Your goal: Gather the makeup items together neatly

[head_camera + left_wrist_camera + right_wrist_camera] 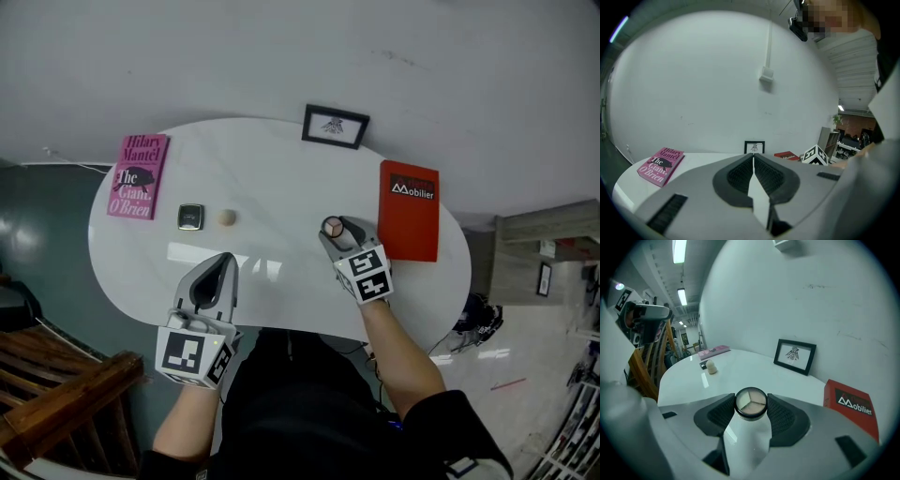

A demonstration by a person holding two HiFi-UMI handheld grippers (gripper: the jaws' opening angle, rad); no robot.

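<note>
My right gripper is shut on a round black compact with three pale powder shades, held above the white table. A small beige makeup sponge and a square dark compact lie side by side on the table's left half. My left gripper hovers near the table's front edge, below and a little right of those two items, jaws pressed together with nothing between them.
A pink book lies at the table's left end and a red book at its right end. A small black-framed picture stands at the back edge against the white wall. Wooden stairs are lower left.
</note>
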